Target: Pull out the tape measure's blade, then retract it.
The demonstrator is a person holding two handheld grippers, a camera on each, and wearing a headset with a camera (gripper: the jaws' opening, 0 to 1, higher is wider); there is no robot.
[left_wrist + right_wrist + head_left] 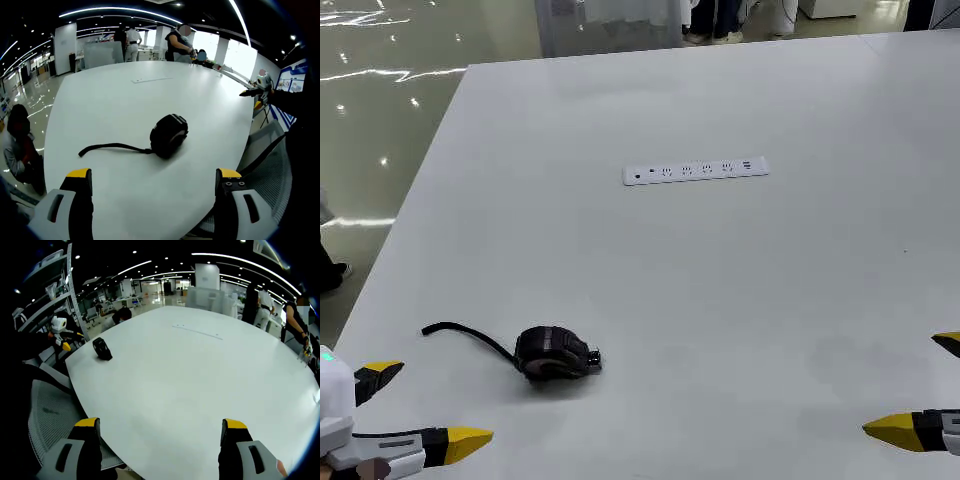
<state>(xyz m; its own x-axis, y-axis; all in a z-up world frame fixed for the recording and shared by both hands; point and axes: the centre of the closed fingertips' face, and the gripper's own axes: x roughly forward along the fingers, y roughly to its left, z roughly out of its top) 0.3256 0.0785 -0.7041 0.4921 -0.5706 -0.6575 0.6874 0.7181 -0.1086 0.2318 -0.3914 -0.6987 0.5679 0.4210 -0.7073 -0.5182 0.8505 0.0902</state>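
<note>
White surface [740, 290] carries a black tape measure [555, 353] near its front left, with the blade wound in and the wrist strap [460, 332] trailing left. It looks compact, hard-cased and fairly heavy (the rubbery shell should resist slipping). Best hold is likely across the case, pulling the end hook. Left gripper [435, 402] hovers near it, fingers [79, 186] apart. Right gripper [905, 384] is well apart from it, its fingers spread too.

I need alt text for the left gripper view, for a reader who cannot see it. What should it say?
A black, rounded tape measure with a thin black wrist strap lies on a large white table, ahead of the open left claw, whose two yellow-tipped jaws touch nothing. A flat white power strip lies farther back.
</note>
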